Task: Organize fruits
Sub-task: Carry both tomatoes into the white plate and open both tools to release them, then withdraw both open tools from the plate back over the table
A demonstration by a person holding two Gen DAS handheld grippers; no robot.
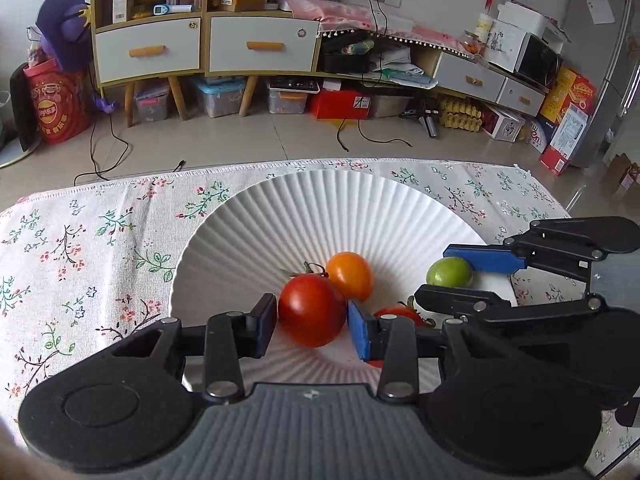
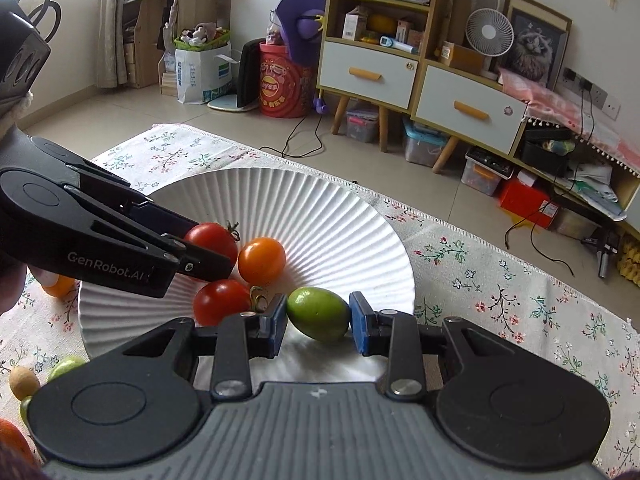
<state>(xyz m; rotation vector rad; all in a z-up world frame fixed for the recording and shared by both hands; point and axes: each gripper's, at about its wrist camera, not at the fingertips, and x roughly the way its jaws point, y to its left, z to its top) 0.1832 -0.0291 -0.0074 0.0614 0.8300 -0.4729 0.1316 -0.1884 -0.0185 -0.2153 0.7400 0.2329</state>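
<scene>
Over the ribbed white paper plate, left tongs gripped a round red tomato; right tongs pinched an oval green fruit. Only right cam showed stray fruits on the floral-cloth desk.

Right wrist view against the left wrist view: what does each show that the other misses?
Only the right wrist view shows loose fruit left on the floral tablecloth: a small orange fruit, a tan round fruit and a small green fruit. Only the left wrist view shows the grey refrigerator. Both show the white fluted paper plate holding an orange tomato and a second red tomato, the left gripper shut on a red stemmed tomato, and the right gripper shut on a green oval fruit.
</scene>
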